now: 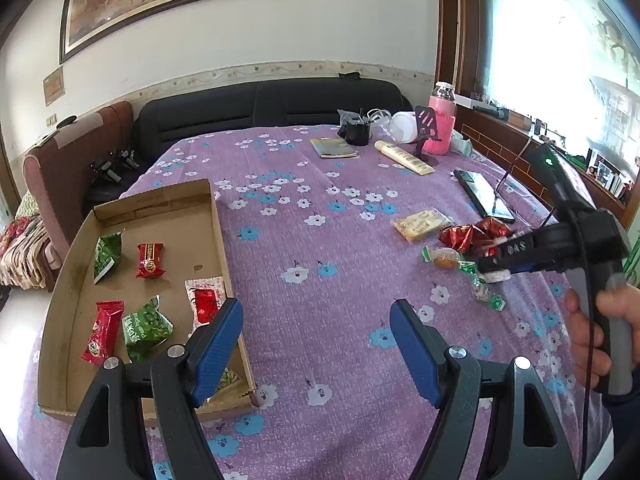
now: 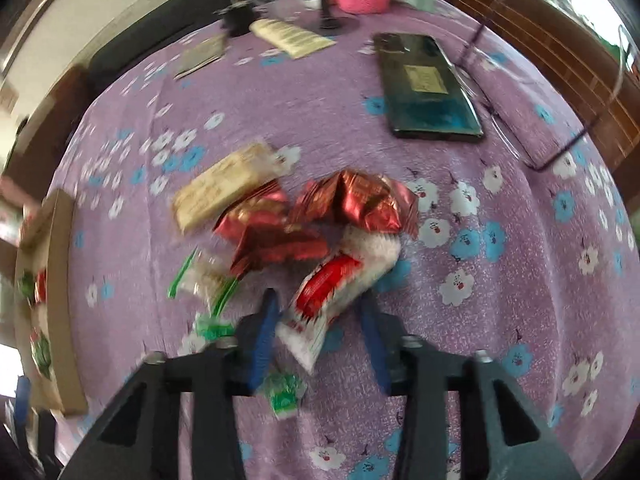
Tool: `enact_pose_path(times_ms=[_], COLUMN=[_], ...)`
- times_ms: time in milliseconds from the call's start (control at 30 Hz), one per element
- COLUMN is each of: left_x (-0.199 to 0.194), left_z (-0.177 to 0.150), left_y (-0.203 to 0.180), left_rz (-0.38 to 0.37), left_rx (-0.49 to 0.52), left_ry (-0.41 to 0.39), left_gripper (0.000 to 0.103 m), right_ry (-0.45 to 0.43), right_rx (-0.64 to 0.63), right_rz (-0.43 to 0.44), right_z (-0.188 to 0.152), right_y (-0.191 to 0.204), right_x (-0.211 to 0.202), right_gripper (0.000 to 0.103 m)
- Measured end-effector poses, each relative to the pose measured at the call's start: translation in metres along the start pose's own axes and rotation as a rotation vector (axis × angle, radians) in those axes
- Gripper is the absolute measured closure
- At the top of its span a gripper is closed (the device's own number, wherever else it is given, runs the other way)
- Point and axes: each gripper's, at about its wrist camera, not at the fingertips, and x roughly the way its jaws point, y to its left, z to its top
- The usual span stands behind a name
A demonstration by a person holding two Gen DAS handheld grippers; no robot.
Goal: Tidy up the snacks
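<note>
One white-and-red snack packet, blurred, sits between right gripper fingers.

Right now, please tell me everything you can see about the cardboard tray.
The tray is a shallow, open brown cardboard box, a little stained inside, lying flat on the purple cloth at the table's left. Loose in it lie green, red and white snack packets. The open left gripper hovers at its near right corner.
</note>
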Motion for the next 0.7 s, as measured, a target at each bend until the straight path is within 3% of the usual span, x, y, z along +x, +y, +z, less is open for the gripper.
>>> enact_pose_path(times_ms=[100,300,533,700], left_x=[0.003,0.011,0.017,0.028], left_z=[0.0,0.0,-0.002,0.001], left_y=[-0.002,-0.01,-0.017,-0.029], left_rz=[-0.003,-0.023,-0.034,-0.105], left_rx=[0.002,-0.002,0.009,0.015], left_ry=[0.01,0.044,0.083,0.136], left_gripper=[0.024,0.024,0.024,0.024], right_ry=[0.01,0.03,0.025,-0.028], right_rx=[-0.04,-0.111,-0.254,-0.245], right_rz=[0.054,0.172,0.316,0.303], right_z=[-0.009,-0.027,-0.052,-0.055], right_y=[-0.005,0.004,0.043,0.03], right_x=[-0.006,-0.008,-0.024,-0.047], right_gripper=[0.087,0.099,0.101,0.095])
